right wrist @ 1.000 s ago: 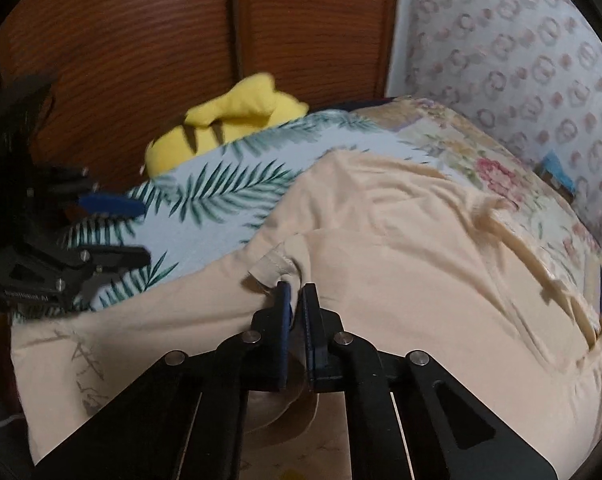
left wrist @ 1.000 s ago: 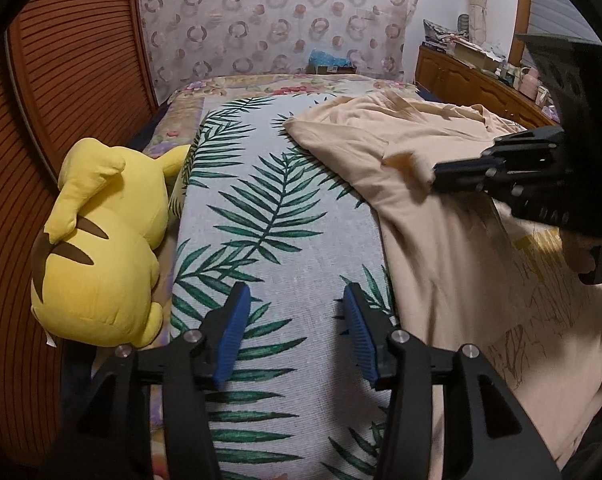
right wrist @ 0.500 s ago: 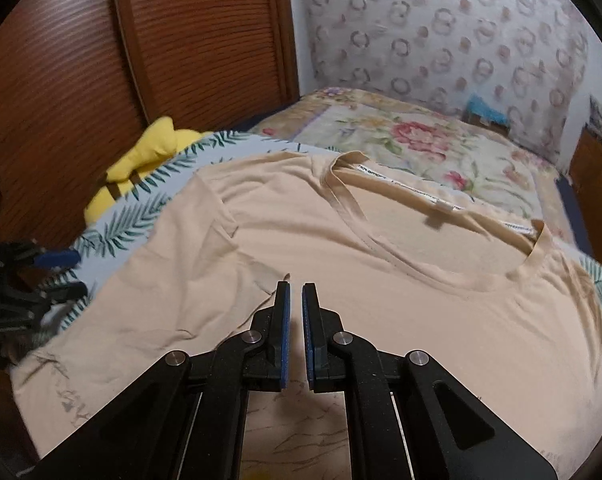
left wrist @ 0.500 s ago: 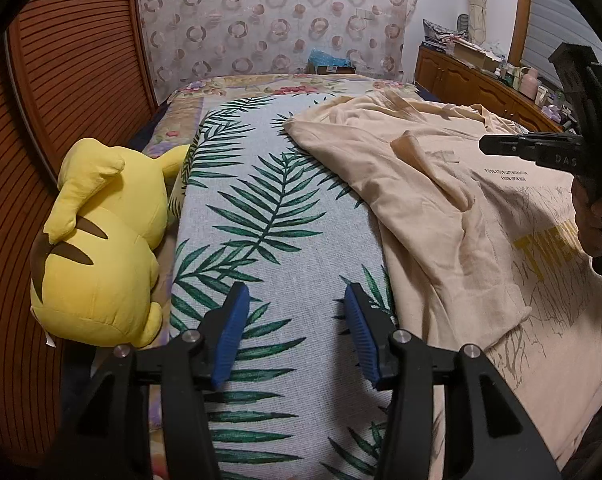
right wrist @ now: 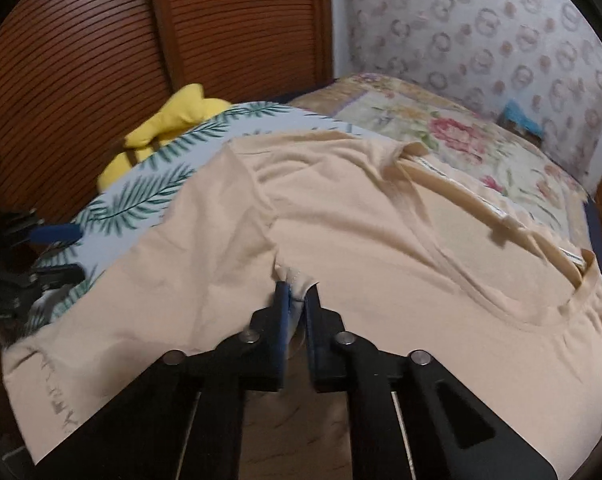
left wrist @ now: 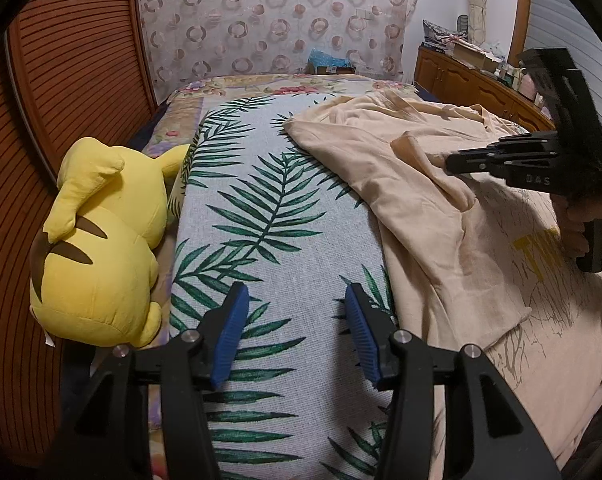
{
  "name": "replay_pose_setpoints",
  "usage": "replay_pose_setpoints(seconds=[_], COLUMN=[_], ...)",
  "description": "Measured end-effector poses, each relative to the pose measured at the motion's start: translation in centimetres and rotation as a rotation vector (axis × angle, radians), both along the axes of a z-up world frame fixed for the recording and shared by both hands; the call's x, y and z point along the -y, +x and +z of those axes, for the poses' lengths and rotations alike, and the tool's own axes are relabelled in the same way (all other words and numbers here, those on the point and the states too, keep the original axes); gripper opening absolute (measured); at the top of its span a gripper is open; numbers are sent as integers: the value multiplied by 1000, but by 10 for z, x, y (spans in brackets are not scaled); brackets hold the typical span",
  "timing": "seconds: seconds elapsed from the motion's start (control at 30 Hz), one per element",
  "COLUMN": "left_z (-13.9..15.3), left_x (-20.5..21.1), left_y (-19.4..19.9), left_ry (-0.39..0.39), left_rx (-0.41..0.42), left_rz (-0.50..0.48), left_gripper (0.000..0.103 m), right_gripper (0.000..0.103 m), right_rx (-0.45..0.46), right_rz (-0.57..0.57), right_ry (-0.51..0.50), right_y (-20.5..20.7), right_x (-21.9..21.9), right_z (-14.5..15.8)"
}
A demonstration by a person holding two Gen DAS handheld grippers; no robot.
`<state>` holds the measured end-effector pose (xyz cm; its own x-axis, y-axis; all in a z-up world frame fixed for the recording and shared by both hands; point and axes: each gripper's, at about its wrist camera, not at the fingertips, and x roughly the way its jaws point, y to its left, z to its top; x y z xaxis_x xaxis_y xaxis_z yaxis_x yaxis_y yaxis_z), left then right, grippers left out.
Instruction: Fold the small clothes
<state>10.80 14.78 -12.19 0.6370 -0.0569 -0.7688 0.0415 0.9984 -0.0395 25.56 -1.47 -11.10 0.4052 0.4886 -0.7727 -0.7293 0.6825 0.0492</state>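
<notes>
Bedroom w/ leaf-print cover: our right gripper is clenched on a pinch of the beige shirt mid-bed. Shirt spreads right of our left gripper, which hangs released over bare cover; right's nearer.

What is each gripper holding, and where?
The right gripper pinches the peach T-shirt by a bunched fold of fabric at the sleeve's underarm. The left gripper is open and holds nothing.

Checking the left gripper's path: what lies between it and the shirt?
Only bare leaf-print cover lies between the left gripper and the shirt, as the left wrist view shows.
</notes>
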Motion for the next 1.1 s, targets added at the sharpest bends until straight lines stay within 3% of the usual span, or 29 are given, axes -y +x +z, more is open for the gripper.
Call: replay_pose_setpoints(seconds=[0.23,0.33,0.4,0.47,0.87,1.1], left_z=[0,4,10,16,21,12], left_x=[1,-1,-2,0,10,4], left_y=[3,12,20,29,108,139], left_ry=[7,-15,-38,-56,-137,-136], left_rx=[-9,-10,0,11,9,-8], left_rz=[12,32,31,28,9,28], left_gripper=[49,49,49,49,49,48], right_gripper=[3,7,43,55,56,58], right_rx=[9,21,25,15,37,36], right_rz=[-128,-122,-135,-143,-214,-196], right_ry=[19,15,5,20,-108,-63], right_y=[-1,-3,-2,1,-1,-4], right_x=[40,47,51,59,141,156], right_z=[21,24,25,26,5,-2])
